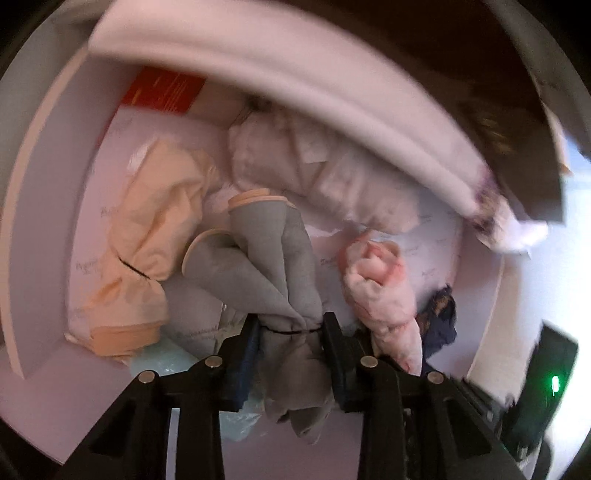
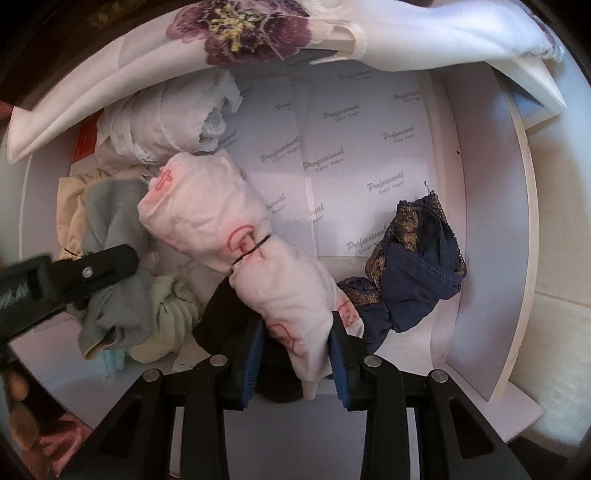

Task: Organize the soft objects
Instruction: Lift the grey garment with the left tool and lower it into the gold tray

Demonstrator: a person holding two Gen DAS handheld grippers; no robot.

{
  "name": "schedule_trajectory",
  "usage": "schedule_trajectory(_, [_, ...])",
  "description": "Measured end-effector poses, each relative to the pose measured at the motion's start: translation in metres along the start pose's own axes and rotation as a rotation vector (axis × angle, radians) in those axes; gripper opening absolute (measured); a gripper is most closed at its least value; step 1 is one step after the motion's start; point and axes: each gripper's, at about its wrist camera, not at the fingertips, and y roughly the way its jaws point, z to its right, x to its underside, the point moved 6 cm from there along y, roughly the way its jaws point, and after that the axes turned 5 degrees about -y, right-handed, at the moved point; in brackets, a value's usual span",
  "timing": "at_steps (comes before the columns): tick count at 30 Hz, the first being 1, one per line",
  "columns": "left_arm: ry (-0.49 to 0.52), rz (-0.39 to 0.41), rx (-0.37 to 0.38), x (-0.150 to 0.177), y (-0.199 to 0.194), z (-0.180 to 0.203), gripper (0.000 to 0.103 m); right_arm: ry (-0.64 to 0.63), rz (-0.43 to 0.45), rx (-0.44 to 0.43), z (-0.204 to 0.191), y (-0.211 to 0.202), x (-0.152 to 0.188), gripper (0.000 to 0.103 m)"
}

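A grey rolled cloth bundle (image 1: 273,258) tied with a thin black band lies in a white drawer (image 1: 48,221). My left gripper (image 1: 293,332) is shut on it at the band. In the right wrist view the same grey bundle (image 2: 110,221) shows at the left with one of the left gripper's fingers (image 2: 107,267) on it. My right gripper (image 2: 295,347) is shut on the lower end of a pink-and-white printed bundle (image 2: 207,206), also banded, which leans up and to the left. That pink bundle (image 1: 376,280) lies just right of the grey one.
A peach bundle (image 1: 155,229), a white lacy bundle (image 2: 162,125), a pale green roll (image 2: 166,321) and a navy lace garment (image 2: 417,266) share the paper-lined drawer (image 2: 465,221). A white cloth with a purple flower (image 2: 240,26) hangs over the far edge. A red card (image 1: 166,88) lies at the back.
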Motion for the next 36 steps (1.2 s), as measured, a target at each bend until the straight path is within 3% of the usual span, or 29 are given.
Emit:
schedule_trajectory(3, [0.084, 0.049, 0.008, 0.01, -0.016, 0.003, 0.033, -0.002, 0.0, 0.001, -0.002, 0.0, 0.0, 0.034])
schedule_trajectory(11, [0.193, 0.086, -0.001, 0.04, -0.055, 0.01, 0.033, -0.021, 0.005, 0.015, -0.006, 0.001, 0.001, 0.034])
schedule_trajectory(18, [0.318, 0.234, 0.012, 0.049, -0.11, 0.03, 0.033, -0.034, 0.002, 0.027, -0.011, 0.002, 0.004, 0.034])
schedule_trajectory(27, [0.397, 0.416, 0.043, -0.011, -0.189, 0.066, 0.033, -0.044, 0.0, 0.03, -0.015, 0.002, 0.002, 0.034])
schedule_trajectory(36, [0.429, 0.463, -0.037, -0.094, -0.181, 0.092, 0.033, -0.066, -0.001, 0.041, -0.018, 0.003, 0.001, 0.034])
